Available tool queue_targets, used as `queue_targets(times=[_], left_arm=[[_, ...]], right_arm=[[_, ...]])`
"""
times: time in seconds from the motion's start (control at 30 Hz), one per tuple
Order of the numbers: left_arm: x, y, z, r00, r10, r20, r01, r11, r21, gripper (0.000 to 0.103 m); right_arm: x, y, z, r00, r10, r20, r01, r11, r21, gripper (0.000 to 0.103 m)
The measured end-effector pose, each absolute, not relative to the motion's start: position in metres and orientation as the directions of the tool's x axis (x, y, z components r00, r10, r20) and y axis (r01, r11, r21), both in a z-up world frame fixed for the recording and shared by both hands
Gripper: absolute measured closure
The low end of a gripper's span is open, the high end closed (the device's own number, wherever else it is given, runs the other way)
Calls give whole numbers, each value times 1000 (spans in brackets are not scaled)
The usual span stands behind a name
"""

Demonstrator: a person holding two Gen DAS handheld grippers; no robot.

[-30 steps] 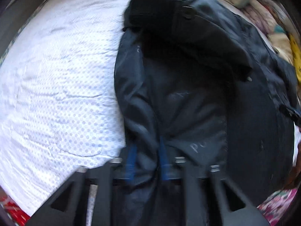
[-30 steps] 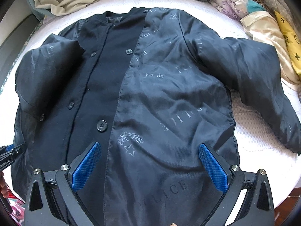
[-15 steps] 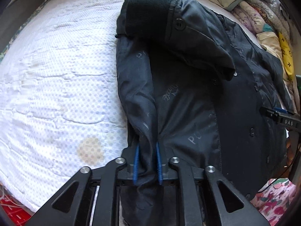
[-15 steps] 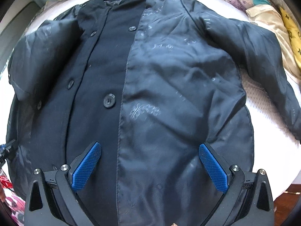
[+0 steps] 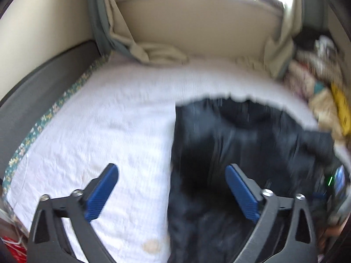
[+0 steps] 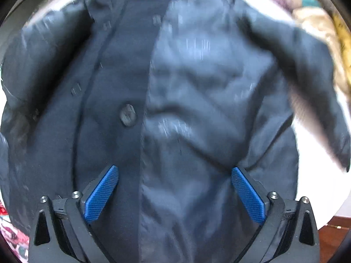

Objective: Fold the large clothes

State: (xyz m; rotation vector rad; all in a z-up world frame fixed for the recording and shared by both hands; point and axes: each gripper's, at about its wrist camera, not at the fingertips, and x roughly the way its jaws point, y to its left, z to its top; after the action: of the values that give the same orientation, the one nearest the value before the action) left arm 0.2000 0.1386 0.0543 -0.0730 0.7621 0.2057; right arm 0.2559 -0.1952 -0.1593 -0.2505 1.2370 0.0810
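One dark navy jacket [image 6: 197, 100] spread open on white bedspread [image 5: 98, 118], shiny lining up, button placket left of centre, one large button [image 6: 128, 115] clear, smaller ones blurred. Left gripper [image 5: 171, 175] jaws just sprung wide, nothing between pads, above jacket's left edge. Right gripper [image 6: 174, 175] wide, just narrowing slightly, over lining, no grip. Heap of mixed fabrics [image 5: 324, 92] at right

coats: one [image 6: 197, 114], dark, spread on the bed
grippers: two, left [image 5: 172, 189] and right [image 6: 175, 191]
blue pads: two on each gripper [image 6: 102, 194]
buttons: one plain [image 6: 128, 115]; others too blurred to count
sheets: one, white [image 5: 105, 135]
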Motion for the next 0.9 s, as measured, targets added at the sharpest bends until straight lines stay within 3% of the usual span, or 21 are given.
queue_targets(times=[0.1, 0.2, 0.33, 0.4, 0.47, 0.63, 0.67, 0.73, 0.77, 0.83, 0.9], left_arm=[[226, 155, 80, 726, 150, -671, -243, 969, -47, 1], [230, 178, 79, 736, 161, -657, -300, 948, -104, 1], [226, 213, 61, 685, 159, -711, -392, 903, -176, 1], [228, 226, 56, 683, 96, -724, -416, 866, -277, 1], [230, 230, 55, 679, 91, -729, -426, 857, -290, 1], [229, 225, 48, 666, 77, -742, -418, 862, -286, 1], [230, 225, 46, 664, 68, -745, -414, 863, -290, 1], [232, 224, 43, 660, 64, -749, -411, 865, -287, 1], [233, 225, 42, 659, 67, -749, -411, 866, -284, 1], [233, 225, 42, 659, 67, -749, -409, 868, -283, 1], [233, 222, 41, 661, 68, -747, -405, 871, -278, 1]], right_arm=[[254, -155, -130, 501, -98, -860, -287, 919, -271, 26], [252, -115, -107, 584, 4, -812, -377, 887, -267, 32], [249, -63, -96, 570, 191, -799, -516, 840, -167, 31], [249, -35, -102, 545, 234, -805, -573, 805, -154, 23], [254, -11, -116, 549, 241, -801, -606, 774, -183, 18], [270, 24, -160, 547, 140, -825, -613, 738, -281, 19], [274, 27, -167, 557, 114, -823, -598, 742, -302, 22], [287, 19, -172, 533, 105, -840, -569, 779, -264, 51], [292, 13, -169, 519, 118, -846, -554, 801, -227, 55], [300, -4, -158, 515, 152, -843, -518, 840, -165, 75], [298, -28, -139, 524, 175, -833, -480, 869, -120, 79]])
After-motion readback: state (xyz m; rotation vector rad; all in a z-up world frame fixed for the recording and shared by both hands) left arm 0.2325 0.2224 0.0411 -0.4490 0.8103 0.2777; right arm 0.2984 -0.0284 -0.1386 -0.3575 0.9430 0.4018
